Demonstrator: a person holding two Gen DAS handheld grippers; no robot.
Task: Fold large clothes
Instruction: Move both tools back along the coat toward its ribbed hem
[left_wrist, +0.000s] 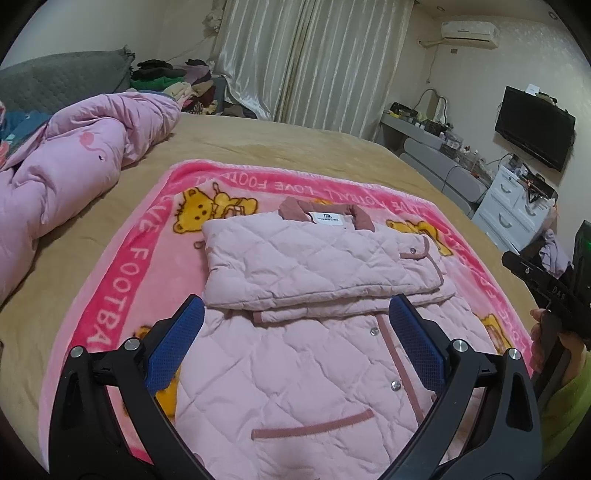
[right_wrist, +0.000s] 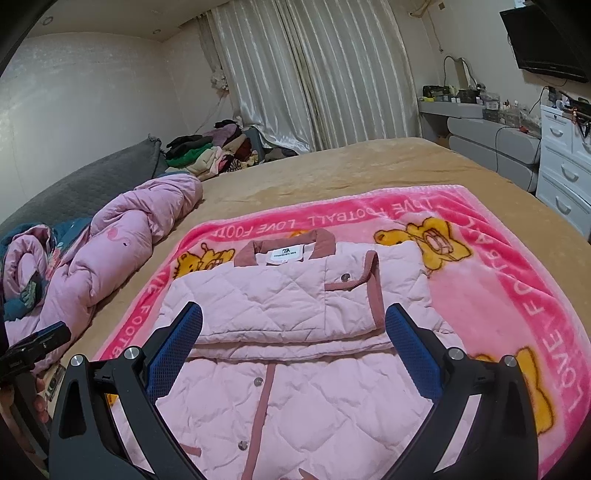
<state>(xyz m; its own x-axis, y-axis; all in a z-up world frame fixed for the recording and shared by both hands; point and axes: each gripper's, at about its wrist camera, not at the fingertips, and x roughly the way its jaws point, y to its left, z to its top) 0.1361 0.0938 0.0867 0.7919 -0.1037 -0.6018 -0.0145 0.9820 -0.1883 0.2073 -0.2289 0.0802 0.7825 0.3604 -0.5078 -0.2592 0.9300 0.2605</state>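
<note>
Jaws: left gripper (left_wrist: 295, 332) and right gripper (right_wrist: 293, 334) both spread wide, holding nothing; blue pads (left_wrist: 173, 343) apart
Jacket (left_wrist: 314, 332): pink, quilted; lies beneath and between both jaw pairs, sleeves folded across the chest, collar at the far end
Blanket (left_wrist: 122, 280): under jacket, on tan bed (left_wrist: 295, 144)

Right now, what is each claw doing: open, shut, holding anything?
Left claw: open, holding nothing, above the pink quilted jacket.
Right claw: open, holding nothing, above the same jacket.
</note>
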